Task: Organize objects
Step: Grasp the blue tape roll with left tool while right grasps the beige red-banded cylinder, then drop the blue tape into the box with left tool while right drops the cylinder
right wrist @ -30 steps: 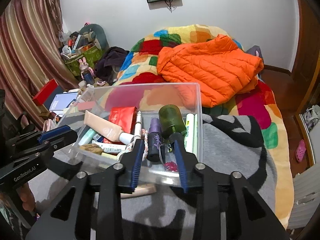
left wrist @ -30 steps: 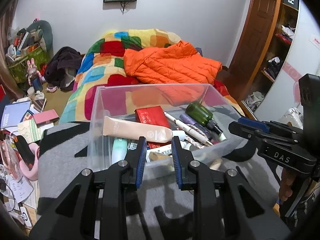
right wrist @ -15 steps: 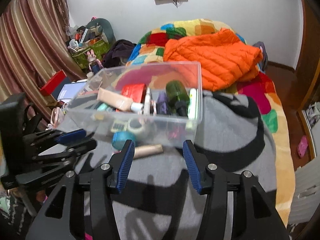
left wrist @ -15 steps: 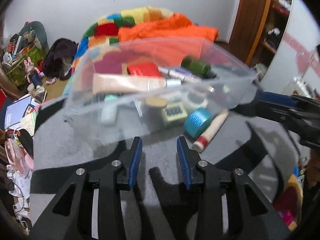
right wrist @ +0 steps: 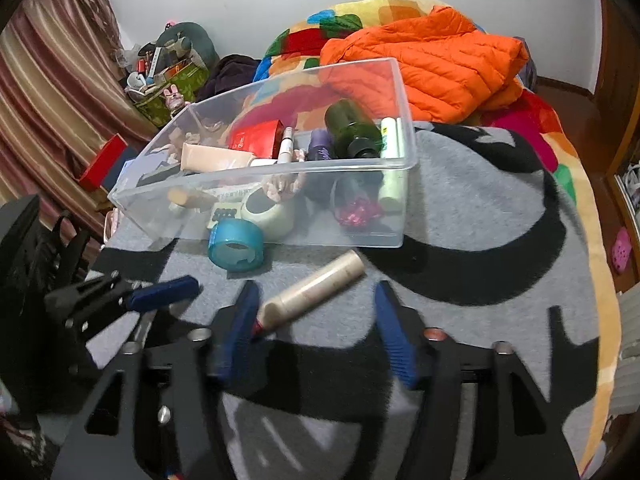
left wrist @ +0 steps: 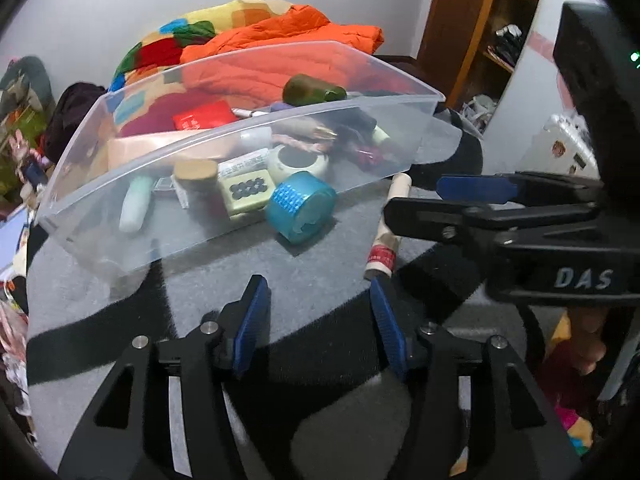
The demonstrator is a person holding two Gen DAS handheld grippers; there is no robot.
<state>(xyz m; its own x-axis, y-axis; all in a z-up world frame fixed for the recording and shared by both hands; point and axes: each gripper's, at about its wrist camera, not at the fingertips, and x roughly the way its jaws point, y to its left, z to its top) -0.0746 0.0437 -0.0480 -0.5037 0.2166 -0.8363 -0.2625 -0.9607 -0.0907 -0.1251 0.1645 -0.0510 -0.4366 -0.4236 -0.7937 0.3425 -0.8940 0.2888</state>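
Your right gripper [right wrist: 316, 316] stands wide open with nothing in it, hovering low over the grey-and-black blanket [right wrist: 480, 216]; the beige tube [right wrist: 310, 292] lies on that blanket with its capped end near the gripper's left finger. Your left gripper [left wrist: 320, 312] is likewise spread wide and empty, facing the clear plastic bin [left wrist: 224, 168]. Just in front of the bin's near wall sits the teal jar [right wrist: 236, 244], on its side with the open mouth toward you. Inside the bin you have a dark green bottle [right wrist: 352, 128], a red box [right wrist: 258, 138] and a long peach tube [right wrist: 218, 158], among other cosmetics. The beige tube looks light, smooth and stiff enough to pinch; I'd take it across the middle of its barrel, since the round body may roll on the soft blanket. The jar is probably slick and wide, so grip across its rim.
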